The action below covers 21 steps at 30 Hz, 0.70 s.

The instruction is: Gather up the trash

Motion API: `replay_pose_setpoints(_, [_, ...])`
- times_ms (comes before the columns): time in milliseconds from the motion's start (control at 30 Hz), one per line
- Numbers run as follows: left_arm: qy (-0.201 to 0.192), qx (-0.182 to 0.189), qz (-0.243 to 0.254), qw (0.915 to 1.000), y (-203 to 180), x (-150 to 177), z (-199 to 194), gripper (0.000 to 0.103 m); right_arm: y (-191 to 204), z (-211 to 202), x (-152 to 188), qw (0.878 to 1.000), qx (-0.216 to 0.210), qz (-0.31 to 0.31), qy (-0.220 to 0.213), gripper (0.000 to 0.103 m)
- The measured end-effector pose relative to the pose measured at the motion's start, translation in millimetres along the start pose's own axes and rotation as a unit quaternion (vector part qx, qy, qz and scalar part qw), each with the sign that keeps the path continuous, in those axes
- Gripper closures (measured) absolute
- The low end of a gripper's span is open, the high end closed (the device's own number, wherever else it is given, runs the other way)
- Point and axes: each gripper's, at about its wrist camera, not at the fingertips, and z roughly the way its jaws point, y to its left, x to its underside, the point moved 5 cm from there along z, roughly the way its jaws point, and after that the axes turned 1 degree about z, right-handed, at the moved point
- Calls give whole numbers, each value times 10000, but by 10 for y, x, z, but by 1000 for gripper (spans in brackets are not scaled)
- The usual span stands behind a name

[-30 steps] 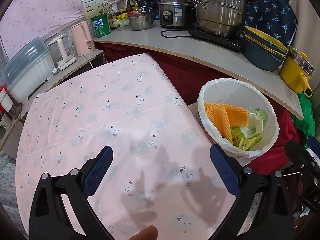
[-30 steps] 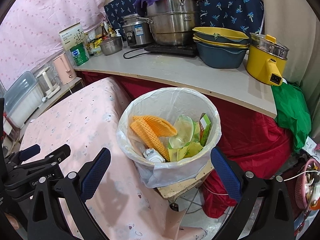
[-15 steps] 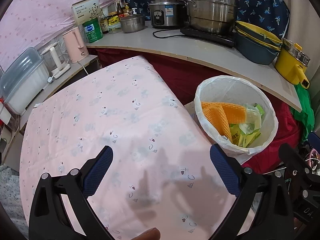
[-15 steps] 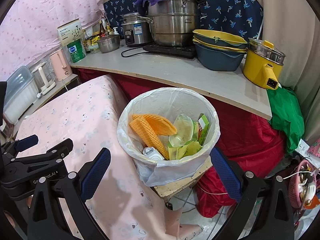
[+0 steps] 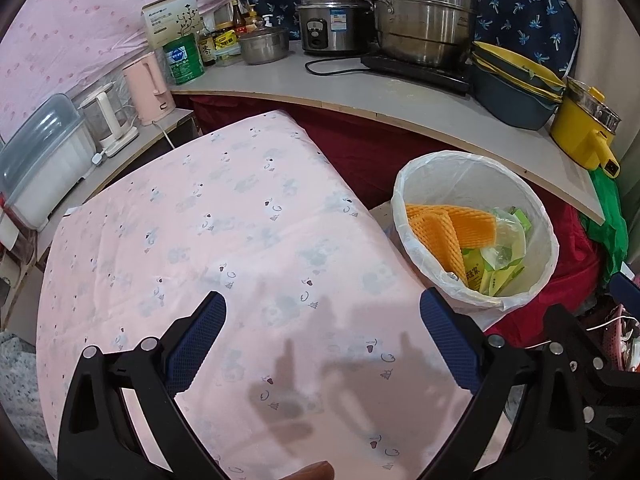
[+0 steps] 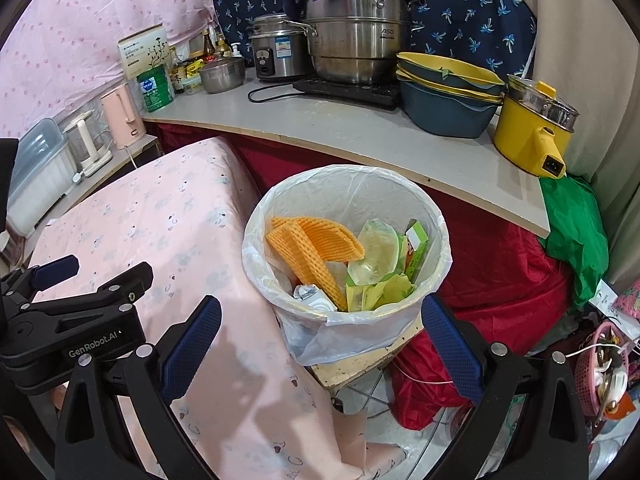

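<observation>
A round bin lined with a white bag (image 6: 424,204) (image 5: 404,184) stands to the right of the pink-clothed table (image 5: 240,240). It holds orange foam netting (image 6: 312,244) (image 5: 444,228), green packets (image 6: 380,292) (image 5: 496,276), a clear wrapper (image 6: 376,252) and a crumpled white scrap (image 6: 308,294). My left gripper (image 5: 322,334) is open and empty above the pink cloth. My right gripper (image 6: 320,336) is open and empty, just above the bin's near rim. The left gripper also shows at the left edge of the right wrist view (image 6: 92,280).
A grey counter (image 6: 360,128) behind holds steel pots (image 6: 356,44), a rice cooker (image 6: 276,52), stacked blue and yellow basins (image 6: 444,96) and a yellow electric pot (image 6: 532,128). Kettles (image 5: 146,88) and a clear box (image 5: 36,160) stand at left. Red cloth (image 6: 500,272) hangs under the counter.
Both grippers have drawn back and risen a little, so bin and table sit slightly lower in view. Both stay open and empty. The bin's contents are unchanged.
</observation>
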Motion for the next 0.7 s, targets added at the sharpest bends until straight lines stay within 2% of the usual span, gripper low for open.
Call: replay_pose_setpoints(700, [-29,44,131,9999,-39,37,36,10,-39,114,44,10000,59,28,70,6])
